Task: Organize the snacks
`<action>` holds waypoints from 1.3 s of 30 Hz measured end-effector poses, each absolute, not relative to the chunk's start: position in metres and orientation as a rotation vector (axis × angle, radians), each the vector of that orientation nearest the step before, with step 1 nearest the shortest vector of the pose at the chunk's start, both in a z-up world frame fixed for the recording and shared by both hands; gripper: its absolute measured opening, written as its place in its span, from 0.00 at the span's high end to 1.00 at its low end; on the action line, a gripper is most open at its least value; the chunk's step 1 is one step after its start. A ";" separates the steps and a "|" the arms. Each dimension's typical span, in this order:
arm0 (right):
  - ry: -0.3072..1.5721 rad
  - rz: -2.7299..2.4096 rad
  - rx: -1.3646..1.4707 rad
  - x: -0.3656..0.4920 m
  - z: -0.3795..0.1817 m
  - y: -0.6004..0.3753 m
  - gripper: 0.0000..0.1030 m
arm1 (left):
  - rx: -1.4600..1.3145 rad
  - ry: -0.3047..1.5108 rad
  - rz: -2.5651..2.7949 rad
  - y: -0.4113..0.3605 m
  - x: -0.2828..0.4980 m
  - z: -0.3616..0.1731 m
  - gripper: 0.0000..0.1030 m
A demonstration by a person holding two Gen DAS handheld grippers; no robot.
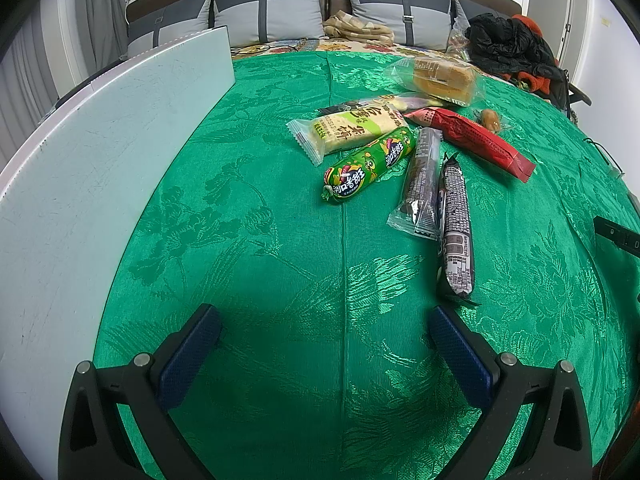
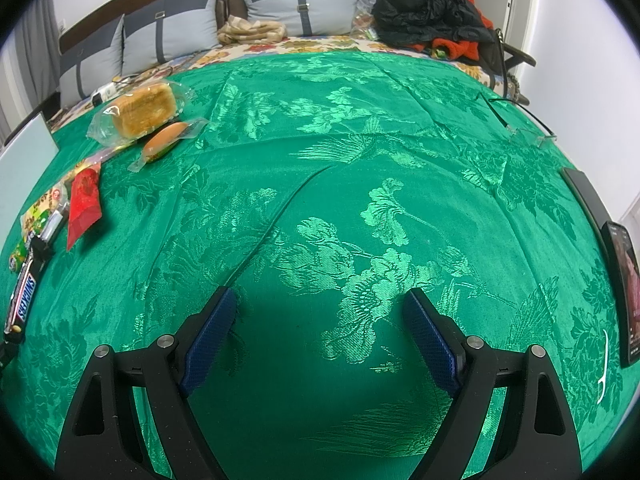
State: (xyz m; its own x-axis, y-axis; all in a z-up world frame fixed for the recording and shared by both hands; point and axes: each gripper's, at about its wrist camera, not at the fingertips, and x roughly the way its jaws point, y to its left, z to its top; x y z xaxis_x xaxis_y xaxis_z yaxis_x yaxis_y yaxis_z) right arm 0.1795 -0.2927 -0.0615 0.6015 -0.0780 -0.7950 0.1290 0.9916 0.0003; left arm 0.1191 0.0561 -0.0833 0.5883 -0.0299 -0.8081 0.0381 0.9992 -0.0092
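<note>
Several wrapped snacks lie in a loose pile on the green cloth (image 1: 260,280). In the left wrist view I see a green sausage pack (image 1: 368,164), a pale biscuit pack (image 1: 348,130), a red pack (image 1: 472,138), two dark bars (image 1: 456,224) and a bagged bread (image 1: 440,76). My left gripper (image 1: 324,320) is open and empty, short of the pile. My right gripper (image 2: 320,300) is open and empty over bare cloth; the bread (image 2: 144,110), a small bun (image 2: 164,142), the red pack (image 2: 84,204) and a Snickers bar (image 2: 24,300) lie far to its left.
A white board or box (image 1: 80,184) stands along the left of the cloth. A phone (image 2: 624,288) and glasses (image 2: 524,128) lie at the right edge. Pillows (image 1: 272,12), a folded blanket (image 1: 356,28) and dark clothes (image 1: 508,44) are at the back.
</note>
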 end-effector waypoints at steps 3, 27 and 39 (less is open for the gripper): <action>0.918 -0.121 0.059 0.179 -0.062 -0.292 0.14 | 0.009 0.941 -0.040 0.056 0.119 -0.083 0.00; 0.917 -0.120 0.060 0.180 -0.062 -0.293 0.14 | 0.175 1.043 -0.178 0.034 0.227 -0.056 0.41; 0.917 -0.120 0.061 0.180 -0.062 -0.293 0.14 | 0.156 1.072 -0.224 0.023 0.228 -0.065 0.72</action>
